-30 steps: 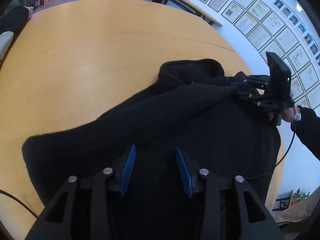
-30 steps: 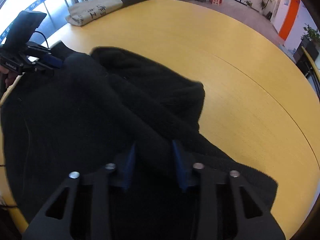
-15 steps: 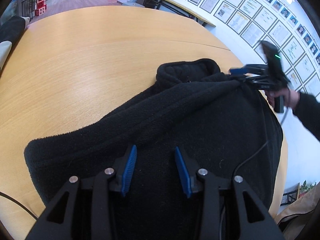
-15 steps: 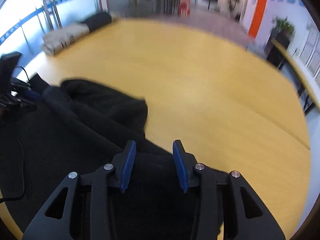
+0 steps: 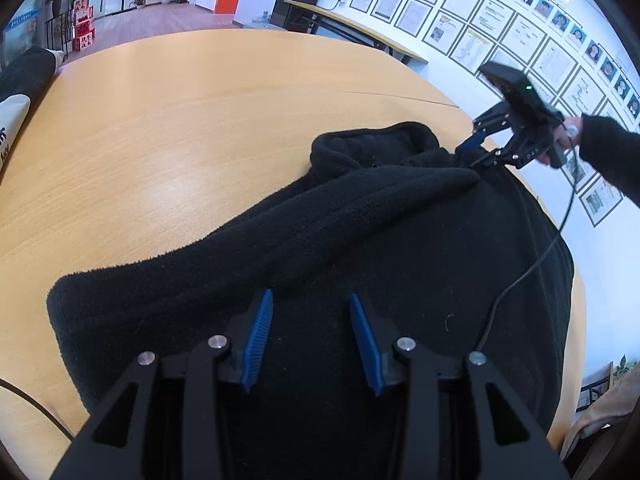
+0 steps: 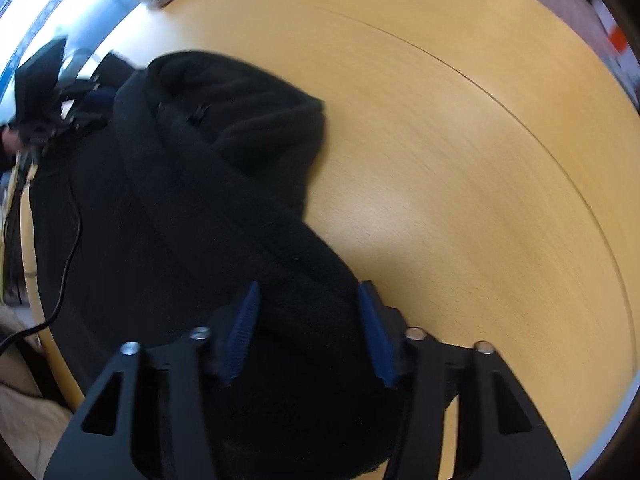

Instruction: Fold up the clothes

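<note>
A black fleece jacket (image 5: 360,248) lies on the round wooden table (image 5: 180,128), with its collar (image 5: 372,144) at the far side and a sleeve folded across its body. My left gripper (image 5: 310,300) is open and empty just above the jacket's near part. My right gripper (image 6: 308,292) is open, with its jaws on either side of the folded sleeve (image 6: 240,208); the view is blurred. In the left wrist view the right gripper (image 5: 486,148) hovers open at the jacket's far shoulder.
Folded beige and black clothes (image 5: 16,92) lie at the table's far left edge. A black cable (image 5: 520,276) trails over the jacket's right side. The table edge (image 5: 576,320) runs close along the jacket's right.
My right gripper has let go of the sleeve end, lifted away and opened; its view has swung and now looks down along the sleeve. My left gripper stays open over the jacket.
</note>
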Demonstrator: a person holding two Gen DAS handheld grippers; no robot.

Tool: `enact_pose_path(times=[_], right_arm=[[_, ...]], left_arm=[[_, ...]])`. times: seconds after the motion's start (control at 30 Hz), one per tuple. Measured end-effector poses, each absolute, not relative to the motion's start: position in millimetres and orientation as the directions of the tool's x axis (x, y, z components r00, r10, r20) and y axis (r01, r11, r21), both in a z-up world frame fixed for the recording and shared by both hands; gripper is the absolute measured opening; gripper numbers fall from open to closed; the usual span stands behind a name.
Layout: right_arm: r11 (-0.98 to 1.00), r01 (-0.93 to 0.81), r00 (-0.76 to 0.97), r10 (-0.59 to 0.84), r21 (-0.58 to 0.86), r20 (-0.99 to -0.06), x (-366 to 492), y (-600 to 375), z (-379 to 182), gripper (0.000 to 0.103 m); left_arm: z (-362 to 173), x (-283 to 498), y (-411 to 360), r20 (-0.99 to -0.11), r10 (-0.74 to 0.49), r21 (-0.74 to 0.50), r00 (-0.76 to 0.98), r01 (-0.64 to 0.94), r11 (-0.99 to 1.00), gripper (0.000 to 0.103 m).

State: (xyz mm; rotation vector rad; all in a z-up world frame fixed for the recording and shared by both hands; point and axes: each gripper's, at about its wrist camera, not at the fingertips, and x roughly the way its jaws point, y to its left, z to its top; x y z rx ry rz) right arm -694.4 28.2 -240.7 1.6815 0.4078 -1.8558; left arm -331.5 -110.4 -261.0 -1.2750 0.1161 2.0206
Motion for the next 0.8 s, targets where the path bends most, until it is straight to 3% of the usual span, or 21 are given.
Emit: enact_pose_path(times=[0.03,0.07,0.2,0.37,0.43,0.5,0.6,0.63,0.7,0.8], right_arm=[[-0.76,0.634,-0.025,-0.201,0.14,-0.979,-688,26,-237,0.029],[-0.748,0.652,-0.026,-0.186,0.124,-0.982,-681,26,-233,0.015],[-0.718,0.693,-0.055,-0.153,0.073,-0.987,-657,32,-218,0.009],[-0.8,0.597,-0.283,-0.283,0.062,-0.916,-657,63,-170,0.008],[-0.845,0.525,-0.331,-0.308,0.097,-0.892,-662,82,-167,0.011],[-0.876,0.482,-0.305,-0.179,0.011,-0.935,-664,90,-191,0.023],[-0.892,0.443,-0.32,-0.063,-0.09,-0.945,-647,100,-205,0.026],[-0.917,0.396,-0.37,-0.112,-0.047,-0.922,-636,106,-192,0.031],[-0.937,0.338,-0.456,-0.248,0.092,-0.854,-611,108,-168,0.059],[-0.899,0.379,-0.509,-0.401,0.22,-0.762,-560,85,-152,0.063]], left_arm=[[-261,-331,-110,-0.812,0.531,-0.289,-0.243,-0.623,-0.727,0.043],[-261,-331,-112,-0.809,0.535,-0.292,-0.243,-0.623,-0.726,0.043],[-258,-332,-126,-0.797,0.552,-0.307,-0.246,-0.621,-0.721,0.043],[-256,-332,-133,-0.796,0.554,-0.309,-0.245,-0.623,-0.719,0.043],[-256,-333,-134,-0.795,0.557,-0.314,-0.241,-0.621,-0.718,0.043],[-254,-335,-136,-0.796,0.561,-0.331,-0.227,-0.613,-0.717,0.043],[-243,-339,-138,-0.804,0.556,-0.362,-0.212,-0.569,-0.739,0.048],[-234,-339,-137,-0.794,0.57,-0.369,-0.211,-0.576,-0.729,0.052],[-221,-336,-129,-0.767,0.6,-0.358,-0.226,-0.626,-0.693,0.069],[-221,-340,-104,-0.784,0.574,-0.292,-0.237,-0.674,-0.678,0.072]])
